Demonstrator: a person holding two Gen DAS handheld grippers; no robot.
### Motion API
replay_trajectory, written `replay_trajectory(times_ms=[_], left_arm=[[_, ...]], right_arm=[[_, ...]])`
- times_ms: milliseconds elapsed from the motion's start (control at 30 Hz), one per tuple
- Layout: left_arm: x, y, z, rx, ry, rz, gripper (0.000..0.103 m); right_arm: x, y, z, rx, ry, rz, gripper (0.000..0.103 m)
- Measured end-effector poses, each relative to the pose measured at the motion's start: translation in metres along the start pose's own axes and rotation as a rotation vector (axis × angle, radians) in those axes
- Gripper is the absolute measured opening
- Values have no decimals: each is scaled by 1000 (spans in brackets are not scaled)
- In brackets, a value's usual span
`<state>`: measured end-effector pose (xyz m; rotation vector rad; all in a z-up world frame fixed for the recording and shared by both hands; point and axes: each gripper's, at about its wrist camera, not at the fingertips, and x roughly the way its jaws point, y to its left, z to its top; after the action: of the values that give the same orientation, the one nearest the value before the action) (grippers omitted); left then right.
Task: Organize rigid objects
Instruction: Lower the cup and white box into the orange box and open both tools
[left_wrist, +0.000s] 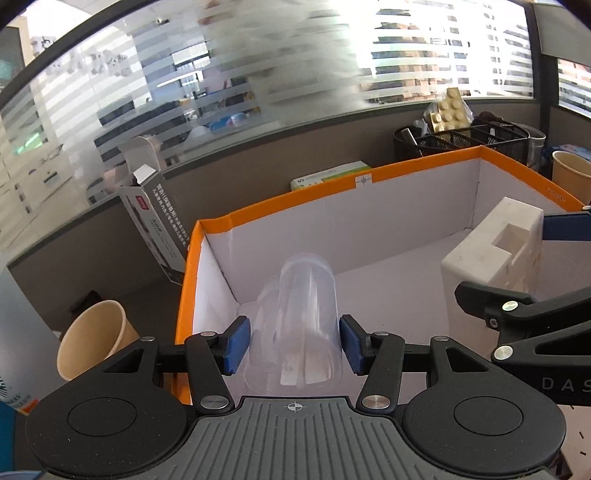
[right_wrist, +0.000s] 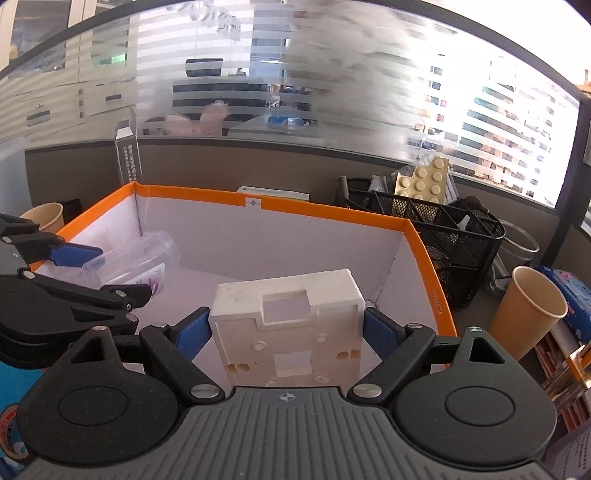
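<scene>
My left gripper (left_wrist: 294, 345) is shut on a clear plastic jar (left_wrist: 301, 325), held lying along the fingers over the left end of the orange-rimmed white box (left_wrist: 295, 195). The jar also shows in the right wrist view (right_wrist: 136, 262). My right gripper (right_wrist: 286, 334) is shut on a white foam block (right_wrist: 291, 321), held inside the box (right_wrist: 332, 214) at its right side. The block also shows in the left wrist view (left_wrist: 495, 254), with the right gripper beside it.
A black mesh organizer (right_wrist: 443, 229) with a tan studded brick (right_wrist: 424, 181) stands behind the box on the right. Paper cups sit at the right (right_wrist: 524, 310) and at the left (left_wrist: 92, 339). An open carton (left_wrist: 155, 218) stands behind the box's left corner.
</scene>
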<state>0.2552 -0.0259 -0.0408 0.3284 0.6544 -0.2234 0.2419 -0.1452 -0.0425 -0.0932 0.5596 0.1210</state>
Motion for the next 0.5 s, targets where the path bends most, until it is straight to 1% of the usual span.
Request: replay_trajectory(times_ms=[233,267,333,467,500], left_arm=[[0,-2,1,2,7,15,50],[0,-2,0,0,8,19,50],[0,-3,0,-2,7,27,52],[-1,-3,1,-12,2,35,53],[-2,-1,1,-20,0,31,56]], right_arm=[[0,-2,0,5,4,1,88],[-1,-2,-1,4,2,-2,89],[-2,-2,-2,2,-4,-19,96],[-5,-4,-3,-1,-32,-26,97],[-9,-3,-3,-5,-55,-30,97]])
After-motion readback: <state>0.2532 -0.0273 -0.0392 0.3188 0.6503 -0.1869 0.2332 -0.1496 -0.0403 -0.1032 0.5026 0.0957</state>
